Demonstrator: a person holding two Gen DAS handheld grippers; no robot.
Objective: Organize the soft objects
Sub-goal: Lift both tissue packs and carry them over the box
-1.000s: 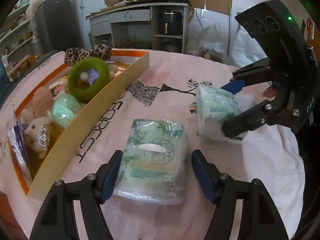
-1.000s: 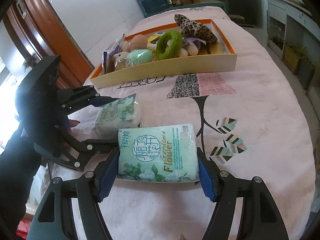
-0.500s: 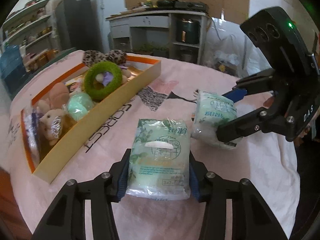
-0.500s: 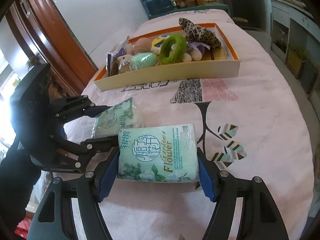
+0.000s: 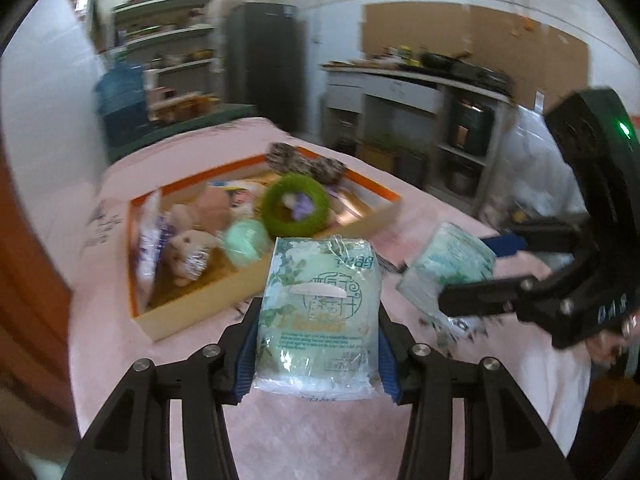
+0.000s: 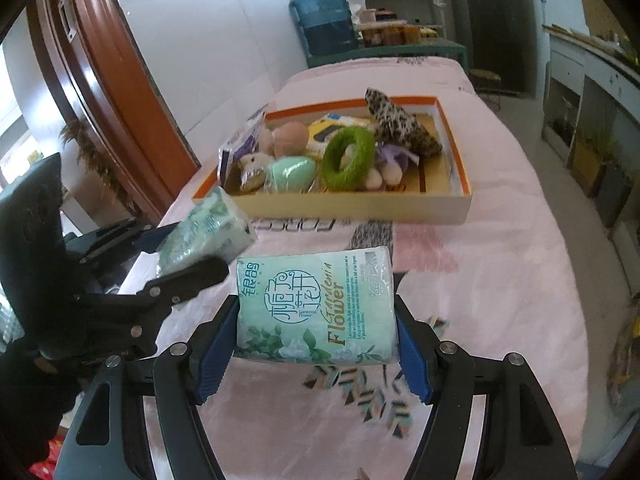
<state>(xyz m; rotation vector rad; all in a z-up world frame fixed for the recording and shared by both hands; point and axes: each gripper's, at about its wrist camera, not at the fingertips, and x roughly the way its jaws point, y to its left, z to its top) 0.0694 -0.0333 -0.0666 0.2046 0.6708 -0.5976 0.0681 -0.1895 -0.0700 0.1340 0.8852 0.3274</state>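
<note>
Plastic-wrapped, pale green tissue pack (image 5: 318, 312) now sits clamped between the blue pads of the left gripper (image 5: 316, 356); 1.0 s ago those jaws stood wide on either side of it while it lay flat on the pink tablecloth (image 5: 120, 332). In the left wrist view the pack fills the lower centre, and the cloth reads lower and more distant than before, so the pack appears lifted clear.

The right gripper (image 6: 316, 354) is closed on the second tissue pack (image 6: 316, 308), printed "Gardenia Flower", as it was in both earlier frames. That pack also looks raised off the cloth now, lower centre of the right wrist view.

The tray (image 6: 440, 210), orange-rimmed cardboard, has shifted from the side toward the middle of both views and lies just beyond the 2 packs. Both tools seem turned toward it.

Contents visible: green ring (image 6: 348, 158), mint ball (image 6: 290, 174), leopard-print plush (image 6: 400, 126), small plush toys at the left end.

Judgement: both pickups done; transport to the tray under way. Free space is on the tray's right side; the left half is crowded.

Risk: left-view motion blur suggests a fast swing.
</note>
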